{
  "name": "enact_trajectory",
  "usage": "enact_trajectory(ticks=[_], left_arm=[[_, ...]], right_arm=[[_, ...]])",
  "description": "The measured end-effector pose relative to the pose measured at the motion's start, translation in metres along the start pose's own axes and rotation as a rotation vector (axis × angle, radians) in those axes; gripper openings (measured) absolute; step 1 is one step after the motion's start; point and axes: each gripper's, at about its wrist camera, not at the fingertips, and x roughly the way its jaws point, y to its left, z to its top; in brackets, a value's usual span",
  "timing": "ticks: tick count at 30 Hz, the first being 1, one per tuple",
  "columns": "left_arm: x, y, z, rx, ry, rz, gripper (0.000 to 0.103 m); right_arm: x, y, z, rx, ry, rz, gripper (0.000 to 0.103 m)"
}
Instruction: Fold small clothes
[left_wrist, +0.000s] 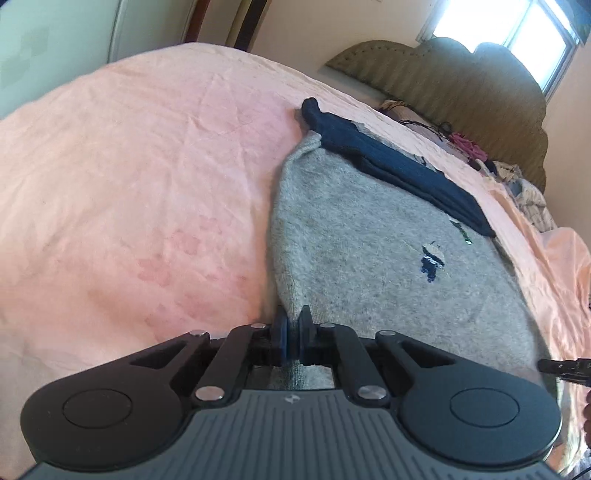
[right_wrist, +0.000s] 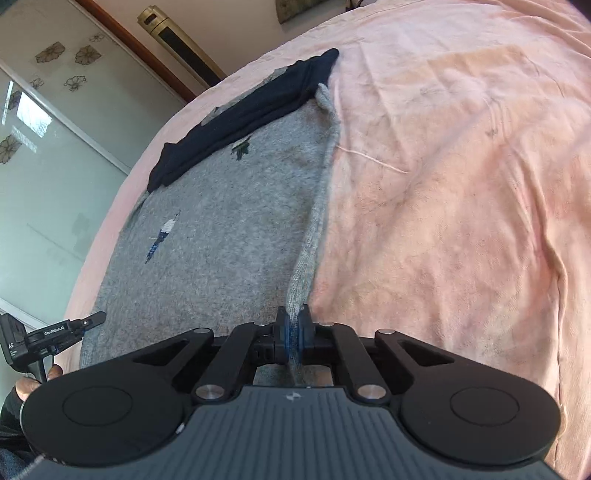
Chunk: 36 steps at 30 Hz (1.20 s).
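Note:
A small grey knit sweater (left_wrist: 369, 236) with a navy band (left_wrist: 399, 166) at its far end and small embroidered motifs lies spread on a pink bedsheet (left_wrist: 129, 166). My left gripper (left_wrist: 293, 325) is shut on the sweater's near left edge. In the right wrist view the same sweater (right_wrist: 229, 221) lies to the left, its navy band (right_wrist: 251, 107) far away. My right gripper (right_wrist: 293, 325) is shut on the sweater's near right edge, which runs taut away from the jaws. The left gripper's body (right_wrist: 48, 336) shows at the left edge of that view.
The pink bedsheet (right_wrist: 461, 184) spreads wide on both sides. An olive headboard (left_wrist: 461, 88) and a pile of clothes (left_wrist: 517, 184) sit at the far right of the left wrist view. A glass wardrobe door (right_wrist: 44, 147) stands beyond the bed.

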Motion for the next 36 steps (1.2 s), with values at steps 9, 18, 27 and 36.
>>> enact_trajectory(ticks=[9, 18, 27, 36], left_arm=[[-0.014, 0.018, -0.01, -0.081, 0.055, -0.103, 0.021], [-0.019, 0.023, -0.047, -0.288, 0.136, -0.334, 0.007], [-0.033, 0.035, -0.043, -0.11, 0.146, -0.232, 0.008], [-0.073, 0.014, 0.013, 0.034, -0.089, -0.231, 0.059]], right_arm=[[-0.02, -0.017, -0.016, 0.087, -0.047, 0.023, 0.027], [-0.029, 0.003, -0.053, 0.127, 0.08, 0.24, 0.067], [-0.047, -0.018, -0.062, 0.133, 0.08, 0.141, 0.008], [-0.065, -0.004, -0.032, 0.115, -0.08, 0.095, 0.051]])
